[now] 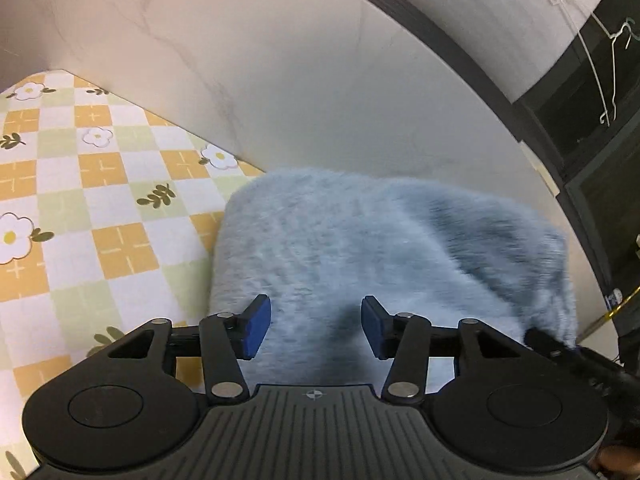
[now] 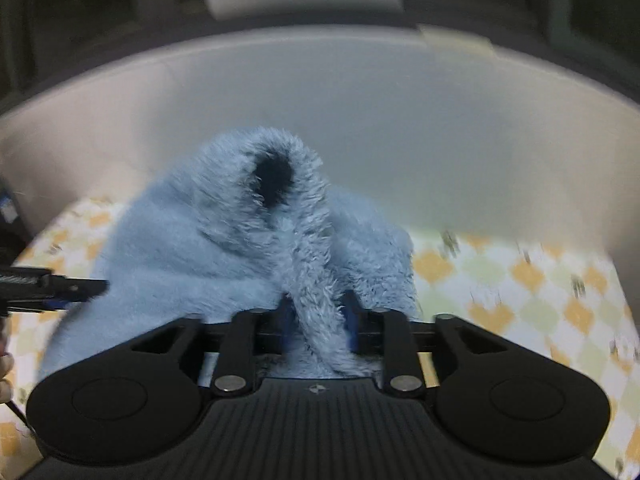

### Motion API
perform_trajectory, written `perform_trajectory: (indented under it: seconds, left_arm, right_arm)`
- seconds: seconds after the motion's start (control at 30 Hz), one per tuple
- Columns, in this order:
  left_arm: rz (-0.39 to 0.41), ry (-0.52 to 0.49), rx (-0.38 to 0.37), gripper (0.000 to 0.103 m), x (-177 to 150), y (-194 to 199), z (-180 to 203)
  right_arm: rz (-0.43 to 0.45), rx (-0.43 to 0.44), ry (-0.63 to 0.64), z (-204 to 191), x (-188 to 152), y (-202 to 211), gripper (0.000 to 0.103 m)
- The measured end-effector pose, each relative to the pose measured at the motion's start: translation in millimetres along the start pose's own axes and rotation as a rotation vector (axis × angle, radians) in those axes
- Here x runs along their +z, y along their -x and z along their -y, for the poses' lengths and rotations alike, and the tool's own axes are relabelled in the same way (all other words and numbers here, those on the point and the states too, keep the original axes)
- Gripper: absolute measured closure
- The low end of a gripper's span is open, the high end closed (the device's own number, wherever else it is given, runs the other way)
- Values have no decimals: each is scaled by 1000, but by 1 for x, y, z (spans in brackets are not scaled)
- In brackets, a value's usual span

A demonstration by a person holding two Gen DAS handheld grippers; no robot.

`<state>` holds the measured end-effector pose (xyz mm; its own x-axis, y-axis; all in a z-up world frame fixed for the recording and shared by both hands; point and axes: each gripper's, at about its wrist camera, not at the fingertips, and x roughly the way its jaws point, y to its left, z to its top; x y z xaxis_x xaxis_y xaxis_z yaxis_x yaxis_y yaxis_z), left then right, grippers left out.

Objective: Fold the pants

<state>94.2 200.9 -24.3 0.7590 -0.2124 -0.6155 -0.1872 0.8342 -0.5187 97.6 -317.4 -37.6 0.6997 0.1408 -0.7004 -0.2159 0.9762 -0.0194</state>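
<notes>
Only from the right wrist: a raised ridge of fluffy blue pants (image 2: 224,240) pinched in the right gripper (image 2: 318,326). Only from the left wrist: left gripper (image 1: 316,330) open, tilted down over the pants (image 1: 360,248), heaped at the checkered tablecloth (image 1: 100,208) edge.

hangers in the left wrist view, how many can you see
2 wire hangers, both at the upper right against the dark frame: a white one and a greyer one just right of it. More may be hidden.

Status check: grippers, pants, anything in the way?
Left gripper open above the pants. Right gripper pinching a raised fold of them. Nothing blocking on the tablecloth.
</notes>
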Motion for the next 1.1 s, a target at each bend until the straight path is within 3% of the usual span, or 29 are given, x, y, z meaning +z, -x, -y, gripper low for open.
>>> perform_trajectory:
  seconds: [0.07,0.17,0.23,0.4,0.5,0.57,0.73,0.87,1.0,1.1]
  left_arm:
    - [-60,-48,-14,42,-6,-13,7]
    - [-109,-155,47,41,-20,-32,21]
    - [-107,-171,63,40,-23,-34,23]
    - [-118,-144,74,39,-19,-27,19]
    - [-112,-155,87,39,-20,-19,24]
    - [-107,-161,96,39,-21,-18,27]
    - [-97,-160,99,39,-24,-14,29]
    - [-88,-154,92,38,-26,-11,26]
    - [-67,-155,55,34,-26,-6,26]
    - [-67,-163,34,31,-24,-6,27]
  right_arm:
    - [7,3,-58,9,-6,3,34]
    - [44,-23,-72,9,-8,18,17]
    - [95,-37,-34,5,-5,31,17]
    - [247,45,48,-15,10,53,14]
    - [258,49,116,-34,23,40,14]
    - [262,52,96,-36,35,22,14]
    - [60,-48,-124,4,58,-56,16]
    - [-108,-42,-265,41,53,-110,8]
    - [-146,-3,-361,60,44,-132,1]
    - [-125,63,-400,72,48,-120,2]
